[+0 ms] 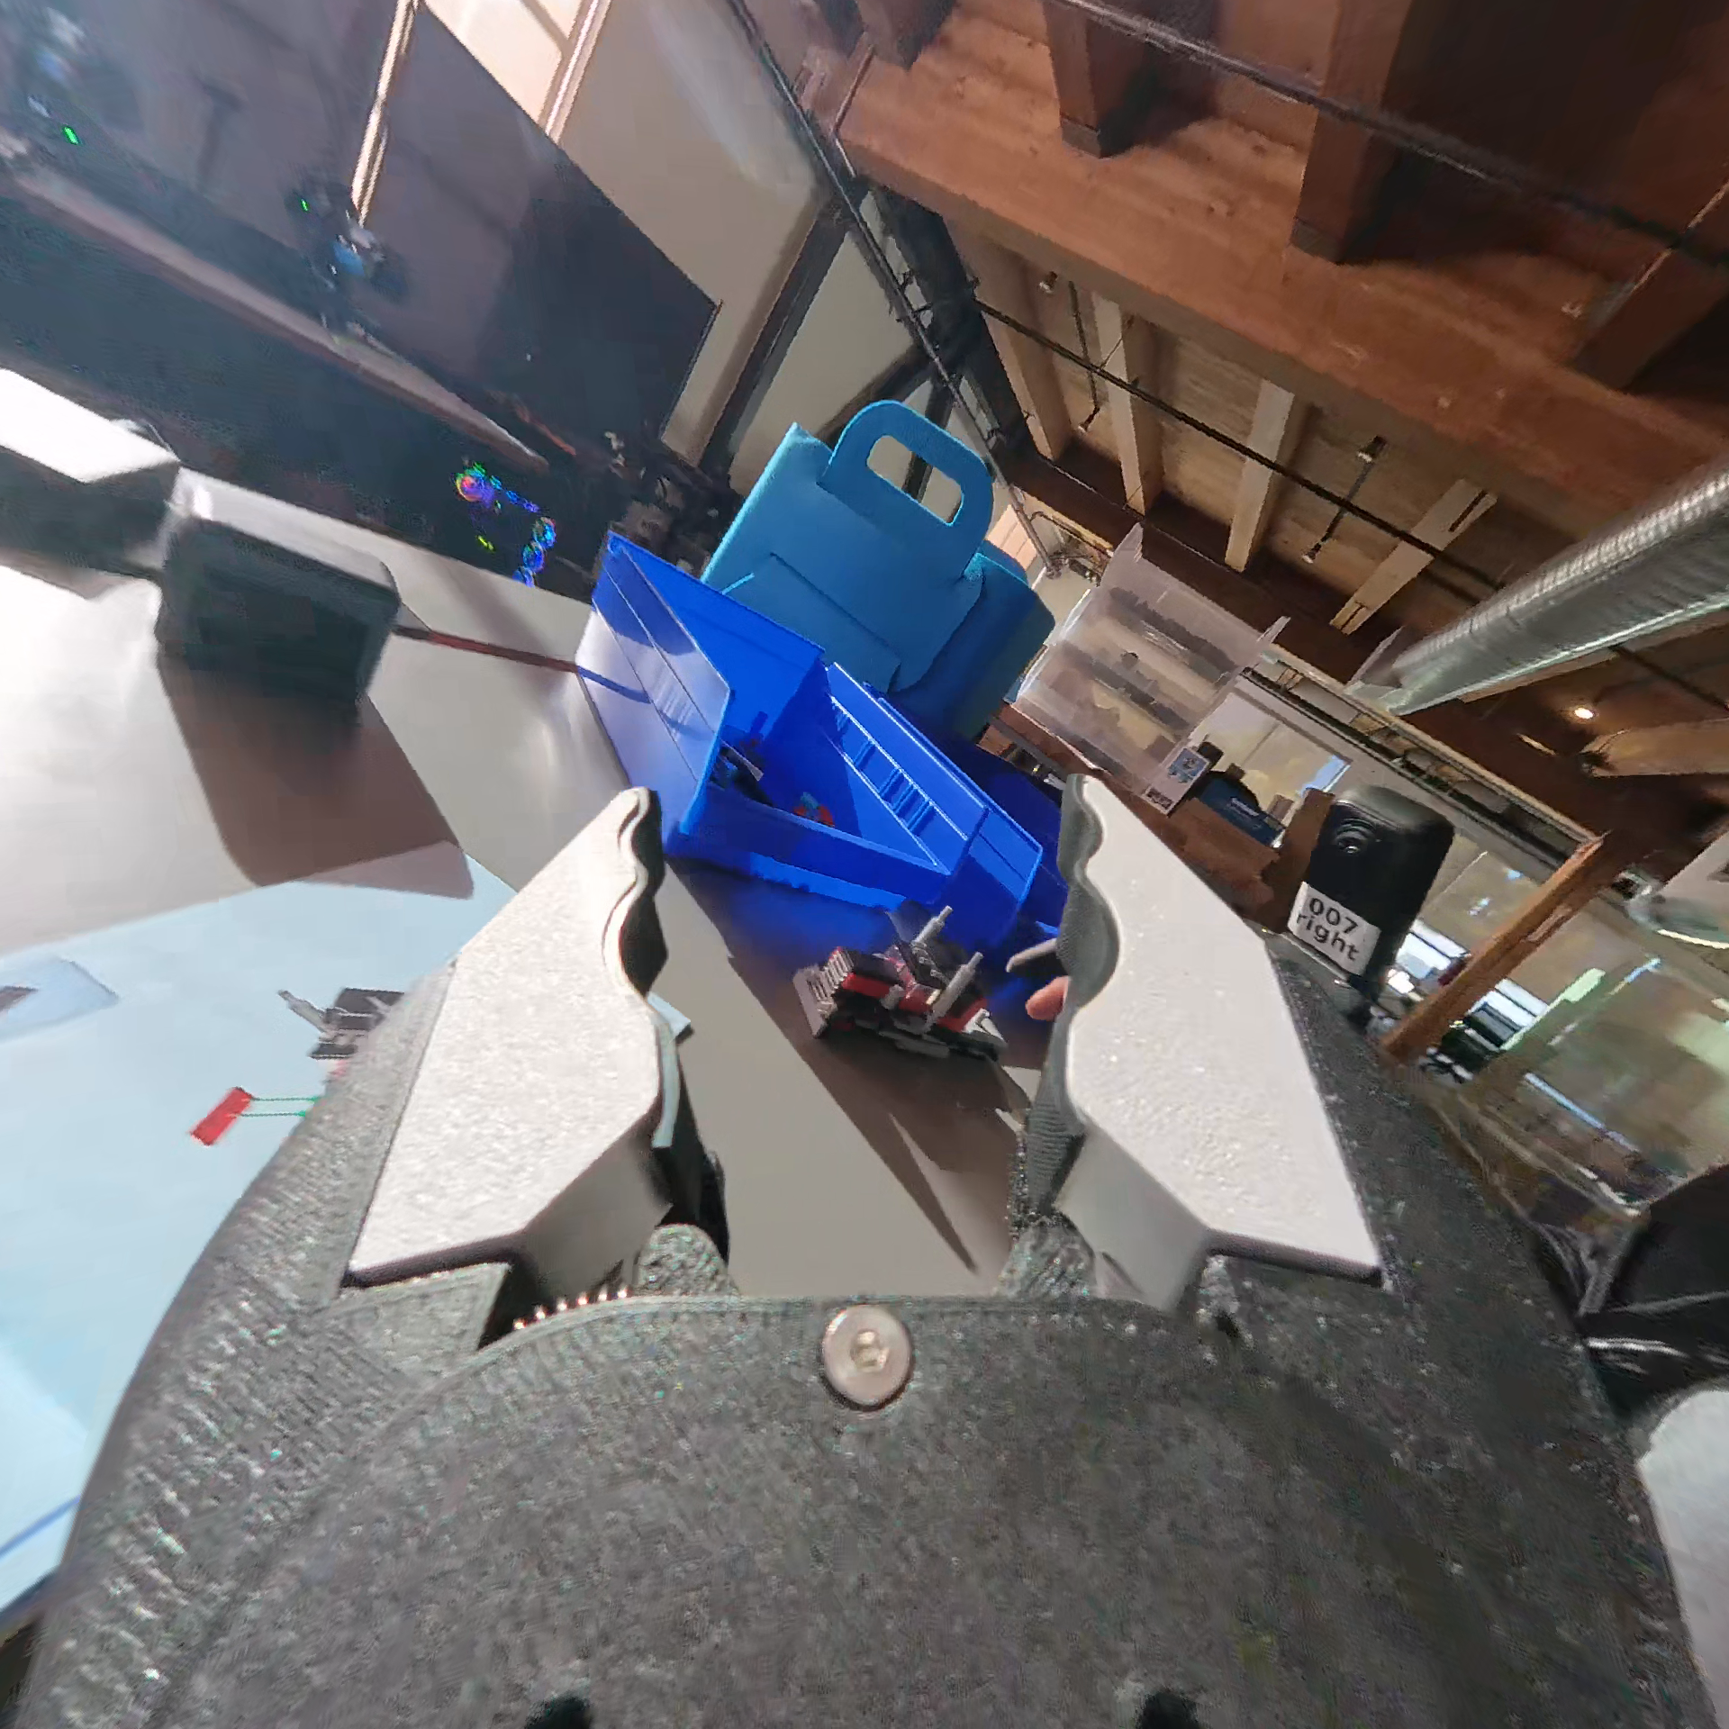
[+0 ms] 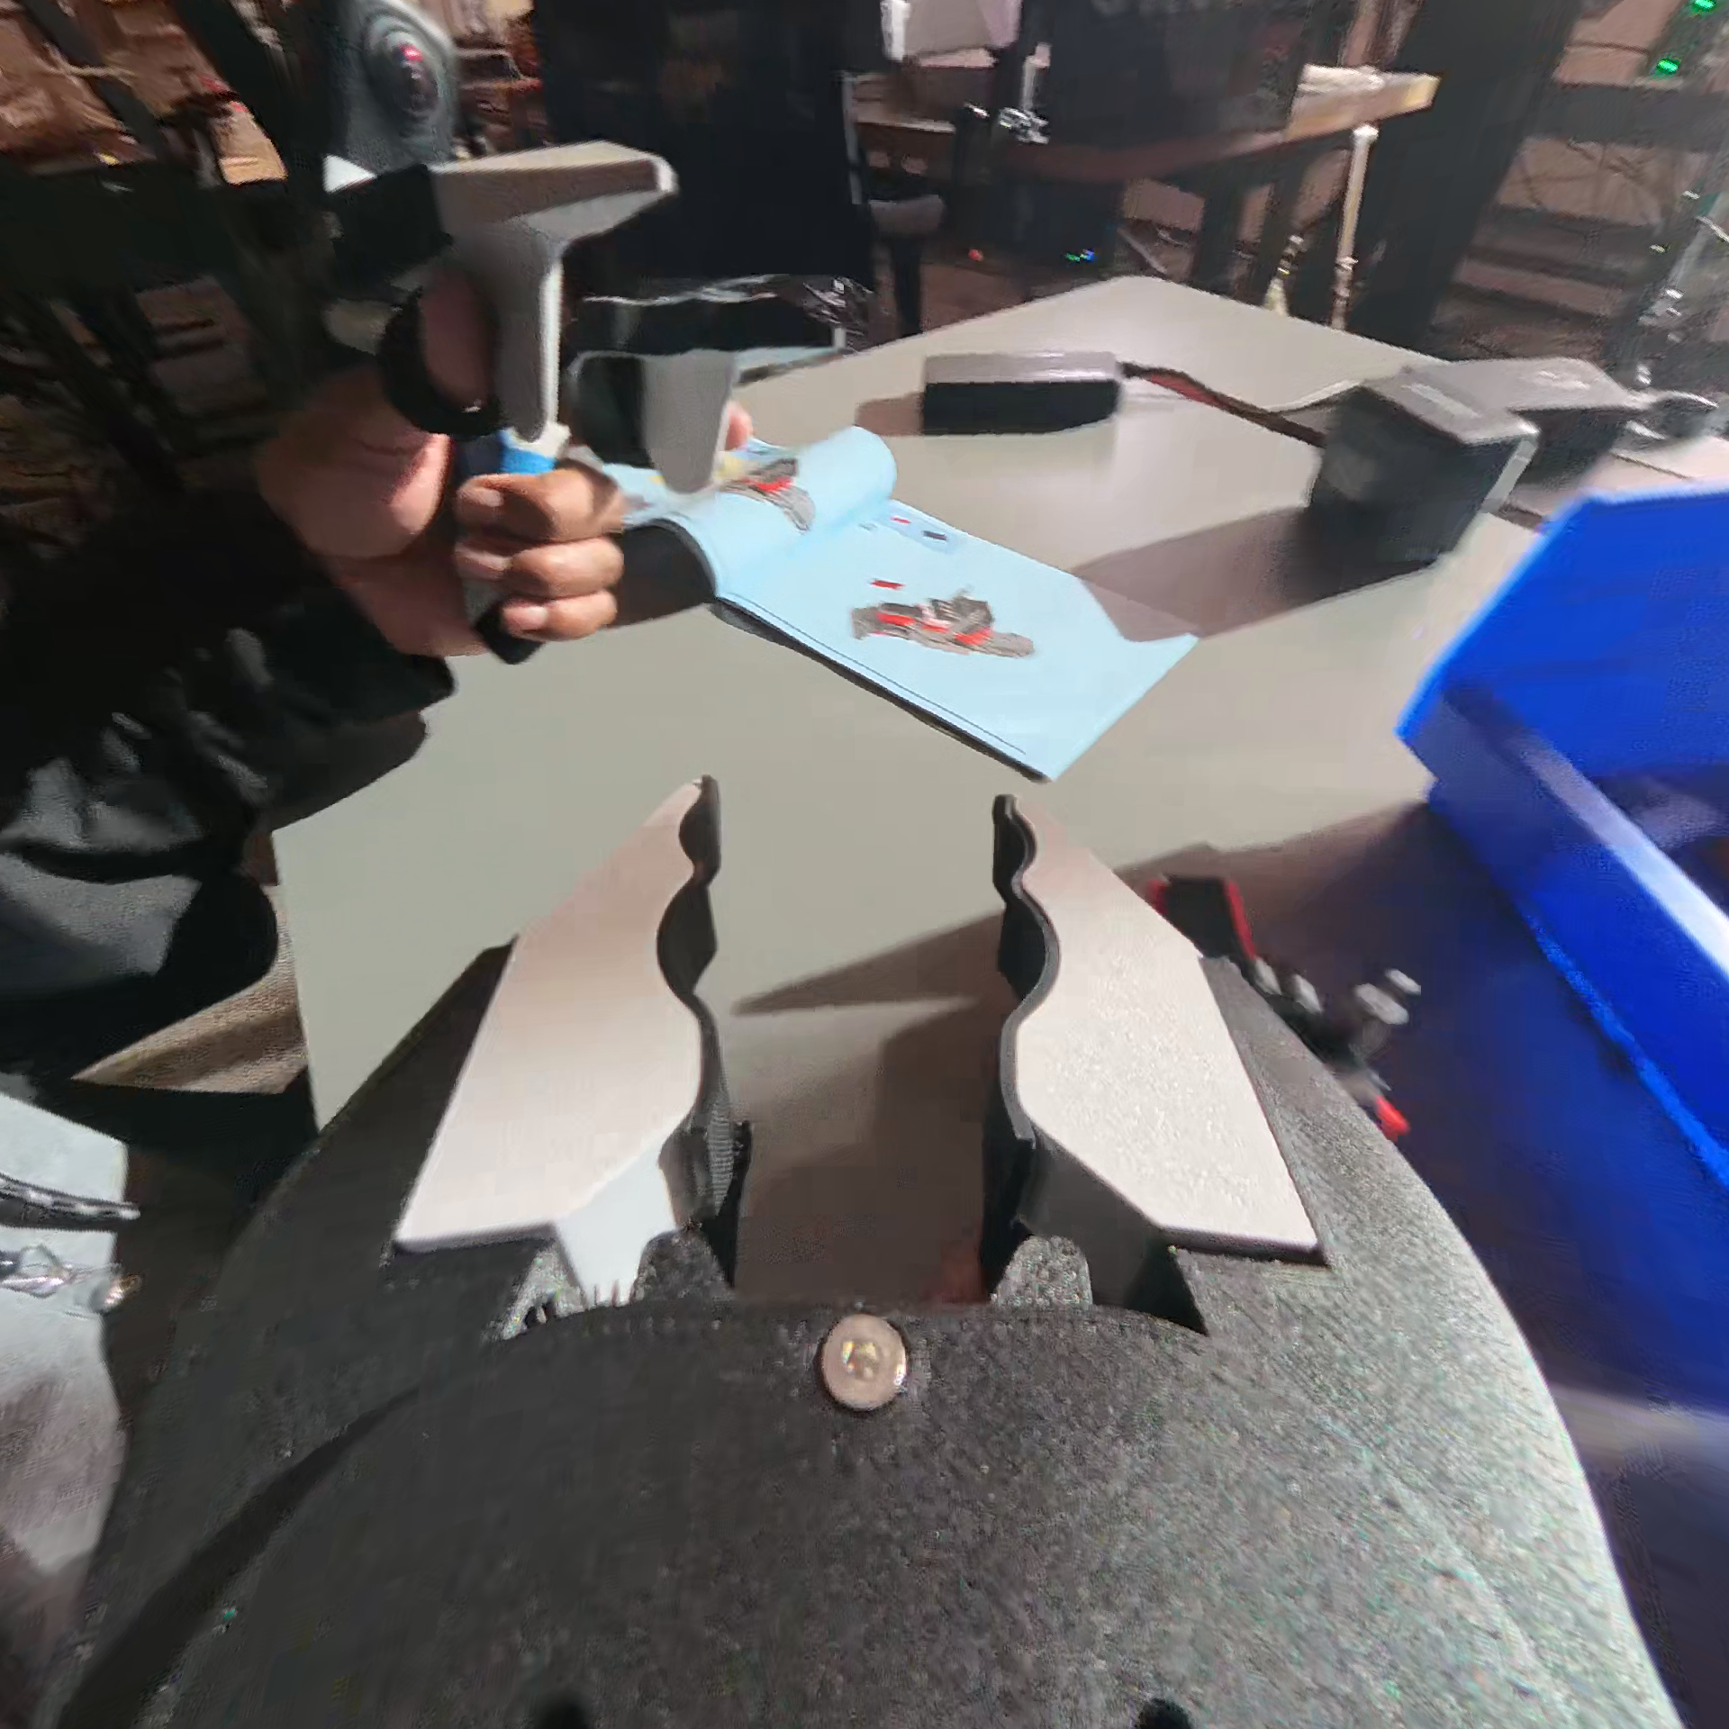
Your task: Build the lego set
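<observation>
A partly built black, grey and red lego model (image 1: 898, 996) with upright grey pins lies on the dark table, just beyond my left gripper (image 1: 861, 809). The left gripper is open and empty, and the model sits nearer its right finger. My right gripper (image 2: 853, 805) is open and empty over bare table. The model (image 2: 1310, 992) shows blurred behind its right finger, partly hidden. A light blue instruction booklet (image 2: 936, 617) lies open beyond it and also shows in the left wrist view (image 1: 140, 1076). The left gripper (image 2: 646, 309), held by a hand (image 2: 421, 524), hovers over the booklet's far end.
A blue parts bin (image 1: 795, 748) stands behind the model and at the right of the right wrist view (image 2: 1590, 702). A blue felt bag (image 1: 889, 561) is behind it. Black boxes (image 2: 1422, 468) (image 2: 1020, 388) with a cable sit at the table's far side. Tip to tip, the grippers are about 15 centimetres apart.
</observation>
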Demonstrator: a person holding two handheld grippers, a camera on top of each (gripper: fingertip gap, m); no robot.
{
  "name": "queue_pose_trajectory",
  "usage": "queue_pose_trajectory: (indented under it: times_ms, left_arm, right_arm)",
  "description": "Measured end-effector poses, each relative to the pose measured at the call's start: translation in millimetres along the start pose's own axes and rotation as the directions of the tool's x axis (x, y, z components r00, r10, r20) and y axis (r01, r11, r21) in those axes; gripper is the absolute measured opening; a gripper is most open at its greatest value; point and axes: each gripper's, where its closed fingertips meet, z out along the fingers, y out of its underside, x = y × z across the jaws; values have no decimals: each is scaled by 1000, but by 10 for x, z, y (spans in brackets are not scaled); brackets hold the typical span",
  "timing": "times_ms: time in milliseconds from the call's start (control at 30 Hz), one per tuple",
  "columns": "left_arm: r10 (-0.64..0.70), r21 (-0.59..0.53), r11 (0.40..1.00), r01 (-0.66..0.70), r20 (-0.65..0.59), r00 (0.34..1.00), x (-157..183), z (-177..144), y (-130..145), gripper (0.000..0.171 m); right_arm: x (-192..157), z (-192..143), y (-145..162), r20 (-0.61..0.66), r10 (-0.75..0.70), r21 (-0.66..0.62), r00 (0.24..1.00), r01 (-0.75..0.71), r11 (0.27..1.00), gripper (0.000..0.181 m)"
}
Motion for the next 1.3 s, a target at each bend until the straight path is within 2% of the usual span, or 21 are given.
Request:
queue_pose_trajectory:
  times_ms: [167, 400, 567, 800, 1000, 1100, 1200, 1300]
  left_arm:
    - [126, 88, 987, -134, 88, 988, -156, -415, -347, 97]
    - [179, 260, 938, -228, 198, 964, -361, -986, -796, 97]
    - [194, 300, 913, -277, 278, 941, -564, -1171, -864, 93]
    - [152, 310, 918, -247, 300, 942, -681, -1209, -900, 89]
    - [136, 272, 934, -231, 326, 936, -768, -1180, -842, 84]
    - [148, 202, 951, -236, 373, 916, -858, -1138, -737, 83]
    - [187, 125, 959, -254, 396, 899, -892, -1087, -617, 80]
    - [242, 42, 958, -283, 406, 881, -905, -1024, -510, 79]
  right_arm:
    - [-358, 623, -44, 107, -66, 1, 992, 66, 998, 60]
    - [-239, 1199, -345, 94, -26, 83, 995, 19, 996, 61]
    - [-205, 1478, -322, 102, -3, 61, 995, -3, 998, 63]
    - [-160, 1567, -330, 74, 0, 50, 997, -4, 999, 61]
    - [9, 1617, -114, -69, -109, -97, 992, 102, 990, 61]
    - [82, 1656, 2, -86, -112, -191, 990, 94, 977, 67]
    - [84, 1721, 182, -48, -116, -319, 992, 95, 943, 84]
    - [70, 1768, 233, -26, -115, -358, 993, 98, 928, 88]
